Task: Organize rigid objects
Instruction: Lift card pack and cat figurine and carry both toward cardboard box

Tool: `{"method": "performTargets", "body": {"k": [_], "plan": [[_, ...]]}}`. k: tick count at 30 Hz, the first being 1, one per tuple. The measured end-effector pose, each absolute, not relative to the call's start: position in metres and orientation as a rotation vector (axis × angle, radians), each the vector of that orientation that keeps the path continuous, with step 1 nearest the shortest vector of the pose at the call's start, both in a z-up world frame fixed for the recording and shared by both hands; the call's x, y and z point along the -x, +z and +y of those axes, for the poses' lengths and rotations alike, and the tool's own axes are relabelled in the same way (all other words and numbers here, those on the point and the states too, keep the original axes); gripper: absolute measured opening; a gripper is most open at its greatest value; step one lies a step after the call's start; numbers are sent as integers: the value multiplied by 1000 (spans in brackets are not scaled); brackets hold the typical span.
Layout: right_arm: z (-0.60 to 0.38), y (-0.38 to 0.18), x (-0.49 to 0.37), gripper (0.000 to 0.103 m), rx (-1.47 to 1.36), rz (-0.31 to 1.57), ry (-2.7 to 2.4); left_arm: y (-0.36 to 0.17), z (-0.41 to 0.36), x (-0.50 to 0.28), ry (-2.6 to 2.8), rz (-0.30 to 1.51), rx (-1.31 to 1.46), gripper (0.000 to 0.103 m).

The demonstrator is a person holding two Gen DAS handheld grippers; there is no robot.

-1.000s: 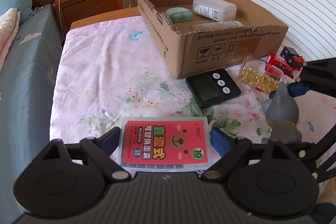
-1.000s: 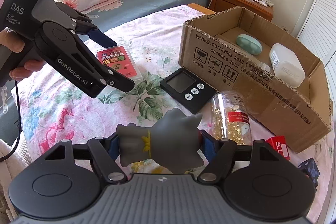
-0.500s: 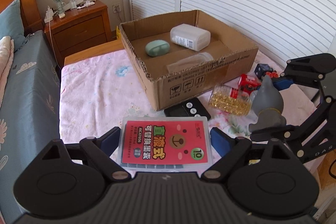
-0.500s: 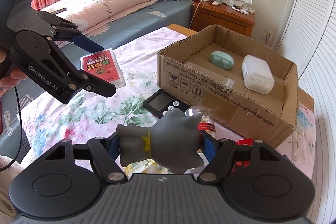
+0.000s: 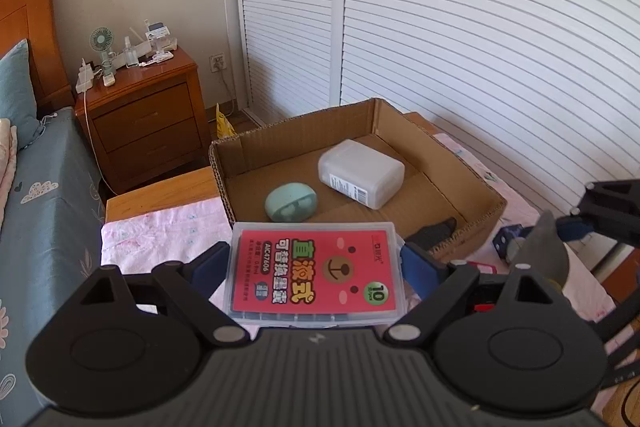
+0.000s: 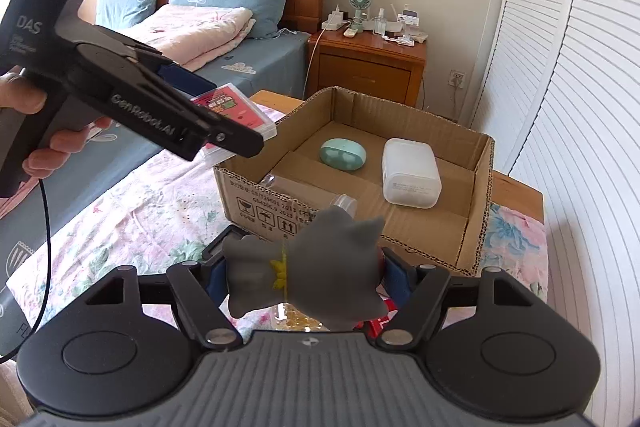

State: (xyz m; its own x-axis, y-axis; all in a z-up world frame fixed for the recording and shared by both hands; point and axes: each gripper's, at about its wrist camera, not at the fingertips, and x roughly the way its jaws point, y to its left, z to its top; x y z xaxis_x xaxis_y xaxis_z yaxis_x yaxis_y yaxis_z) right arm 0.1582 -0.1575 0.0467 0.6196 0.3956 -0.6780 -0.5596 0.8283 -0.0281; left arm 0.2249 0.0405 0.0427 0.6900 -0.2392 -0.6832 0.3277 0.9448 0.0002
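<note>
My left gripper [image 5: 316, 263] clamped the red case [image 5: 316, 273], the right gripper [image 6: 302, 275] clamped the grey figurine [image 6: 316, 267]; the cardboard box [image 5: 456, 163] lay just beyond, mid-frame.

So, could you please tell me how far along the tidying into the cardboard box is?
Partly done. The box already holds a green case, a white container and a clear bottle. In hand: the left gripper grips a red card case over the box's near wall, and the right gripper grips a grey figure. Left: dropping both in, plus the capsule jar below.
</note>
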Motion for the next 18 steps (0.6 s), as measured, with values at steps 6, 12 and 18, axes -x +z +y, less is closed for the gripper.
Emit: {"method": "performTargets", "body": {"k": [6,12,18], "plan": [[-166,51,-167,77,243,707,528,31,33,-261,-284,760,-110,90],[-172,51,-174,77,239,710,501,15,28,-282,-238,762,-92,90],[-175,50,-177,77,233,718,487,8,29,-285,-188,745,-84,93]]}}
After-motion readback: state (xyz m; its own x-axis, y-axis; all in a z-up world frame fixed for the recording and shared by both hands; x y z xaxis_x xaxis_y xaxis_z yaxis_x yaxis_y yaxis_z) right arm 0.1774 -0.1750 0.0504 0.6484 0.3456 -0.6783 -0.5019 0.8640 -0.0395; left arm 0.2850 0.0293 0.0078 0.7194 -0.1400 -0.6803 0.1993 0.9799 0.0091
